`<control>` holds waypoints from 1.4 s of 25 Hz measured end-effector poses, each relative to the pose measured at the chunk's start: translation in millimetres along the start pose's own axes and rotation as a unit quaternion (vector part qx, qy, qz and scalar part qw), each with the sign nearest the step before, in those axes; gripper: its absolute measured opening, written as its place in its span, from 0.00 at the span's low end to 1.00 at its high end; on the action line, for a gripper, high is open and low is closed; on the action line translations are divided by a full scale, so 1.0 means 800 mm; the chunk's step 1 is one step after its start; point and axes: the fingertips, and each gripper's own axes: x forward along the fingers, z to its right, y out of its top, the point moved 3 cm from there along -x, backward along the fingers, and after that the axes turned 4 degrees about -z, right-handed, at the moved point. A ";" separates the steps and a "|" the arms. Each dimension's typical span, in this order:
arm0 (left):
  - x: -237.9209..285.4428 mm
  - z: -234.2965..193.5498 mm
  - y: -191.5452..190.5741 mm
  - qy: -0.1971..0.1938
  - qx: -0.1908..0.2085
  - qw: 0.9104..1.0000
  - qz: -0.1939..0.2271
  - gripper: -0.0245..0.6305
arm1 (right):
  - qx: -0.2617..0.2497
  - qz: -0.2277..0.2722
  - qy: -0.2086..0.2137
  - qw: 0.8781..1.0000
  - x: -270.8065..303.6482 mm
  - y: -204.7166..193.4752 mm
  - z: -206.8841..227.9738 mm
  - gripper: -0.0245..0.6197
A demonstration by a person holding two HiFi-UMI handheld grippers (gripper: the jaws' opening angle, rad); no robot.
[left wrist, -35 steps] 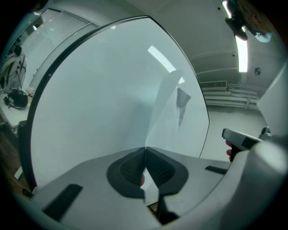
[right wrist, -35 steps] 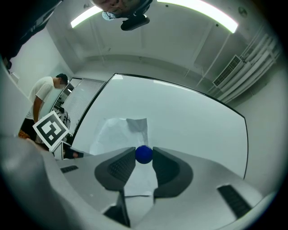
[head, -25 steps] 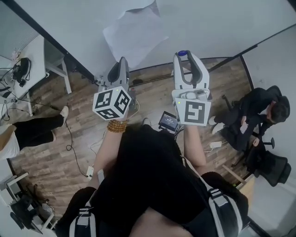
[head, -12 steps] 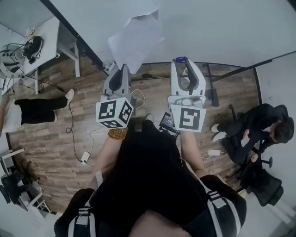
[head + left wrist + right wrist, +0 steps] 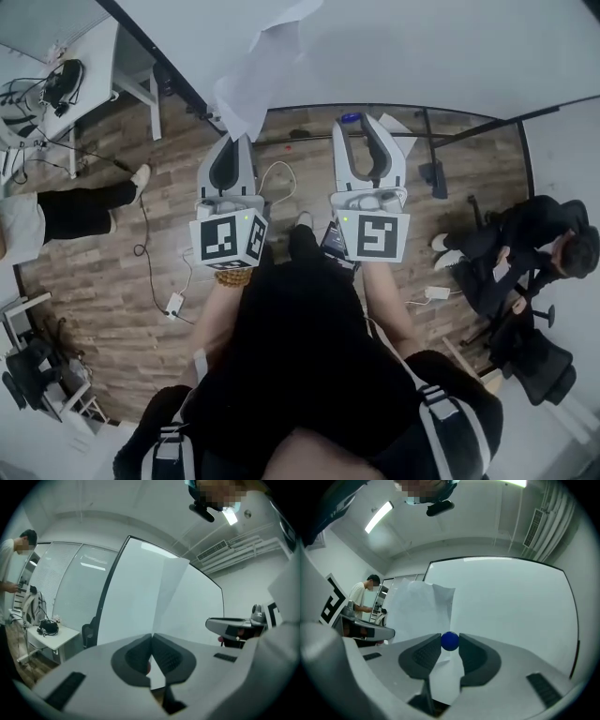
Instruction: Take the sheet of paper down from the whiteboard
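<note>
The white sheet of paper (image 5: 255,82) hangs bent in front of the whiteboard (image 5: 431,47), its lower corner pinched in my left gripper (image 5: 234,142). In the left gripper view the jaws (image 5: 152,638) are shut, and the paper (image 5: 174,597) rises from between them. My right gripper (image 5: 353,122) stands to the right of the sheet, shut on a small blue round magnet (image 5: 351,118). The right gripper view shows that blue magnet (image 5: 450,641) squeezed between the pads (image 5: 450,644), with the paper (image 5: 421,611) and whiteboard (image 5: 511,606) behind.
A person in black (image 5: 525,246) sits at the right beside an office chair (image 5: 539,354). Another person's legs (image 5: 82,208) and a white desk (image 5: 89,66) are at the left. Cables (image 5: 155,281) lie on the wooden floor, and the whiteboard's stand foot (image 5: 431,174) is near my right gripper.
Both grippers have drawn back from the whiteboard. The sheet has come along with the left gripper and now shows narrower, more edge-on. The blue magnet stays in the right jaws.
</note>
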 end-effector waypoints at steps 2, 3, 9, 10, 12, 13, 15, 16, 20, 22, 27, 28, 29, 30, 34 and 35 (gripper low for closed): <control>-0.009 -0.005 0.001 -0.005 0.004 1.000 0.005 0.05 | 0.004 -0.008 -0.004 1.000 -0.007 -0.001 -0.014 0.22; -0.013 -0.009 0.004 -0.008 0.006 1.000 0.008 0.05 | 0.005 -0.013 -0.005 1.000 -0.010 -0.002 -0.022 0.22; -0.030 -0.034 0.012 -0.023 0.004 1.000 0.014 0.05 | -0.008 -0.018 -0.019 1.000 -0.024 0.009 -0.058 0.22; -0.034 -0.036 0.012 -0.026 0.004 1.000 0.013 0.05 | -0.013 -0.020 -0.021 0.999 -0.028 0.011 -0.063 0.22; -0.042 -0.041 0.012 -0.030 0.005 0.999 0.014 0.05 | -0.018 -0.022 -0.025 0.999 -0.034 0.013 -0.072 0.22; -0.046 -0.044 0.012 -0.031 0.006 0.999 0.015 0.05 | -0.019 -0.021 -0.026 0.999 -0.036 0.015 -0.076 0.22; -0.052 -0.051 0.013 -0.030 0.009 0.999 0.020 0.05 | -0.018 -0.021 -0.028 0.999 -0.038 0.019 -0.085 0.22; -0.055 -0.054 0.014 -0.030 0.010 0.999 0.022 0.05 | -0.018 -0.020 -0.029 0.999 -0.039 0.021 -0.088 0.22; -0.067 -0.064 0.018 -0.034 0.009 0.999 0.027 0.05 | -0.021 -0.019 -0.033 0.999 -0.045 0.030 -0.106 0.22; -0.070 -0.069 0.020 -0.035 0.007 0.999 0.029 0.05 | -0.025 -0.010 -0.034 0.999 -0.044 0.039 -0.114 0.22; -0.073 -0.078 0.018 -0.040 -0.001 0.999 0.028 0.05 | -0.039 -0.013 -0.039 0.998 -0.047 0.043 -0.122 0.22; -0.074 -0.079 0.017 -0.041 -0.003 0.999 0.028 0.05 | -0.039 -0.013 -0.039 0.998 -0.047 0.043 -0.124 0.22; -0.074 -0.080 0.016 -0.042 -0.005 0.999 0.027 0.05 | -0.041 -0.015 -0.040 0.998 -0.047 0.044 -0.126 0.22; -0.074 -0.081 0.015 -0.044 -0.006 0.999 0.026 0.05 | -0.044 -0.017 -0.041 0.998 -0.048 0.044 -0.127 0.22; -0.074 -0.079 0.012 -0.049 -0.013 0.998 0.024 0.05 | -0.048 -0.022 -0.042 0.998 -0.052 0.043 -0.130 0.22; -0.074 -0.077 0.012 -0.050 -0.014 0.998 0.023 0.05 | -0.046 -0.021 -0.042 0.998 -0.053 0.044 -0.130 0.22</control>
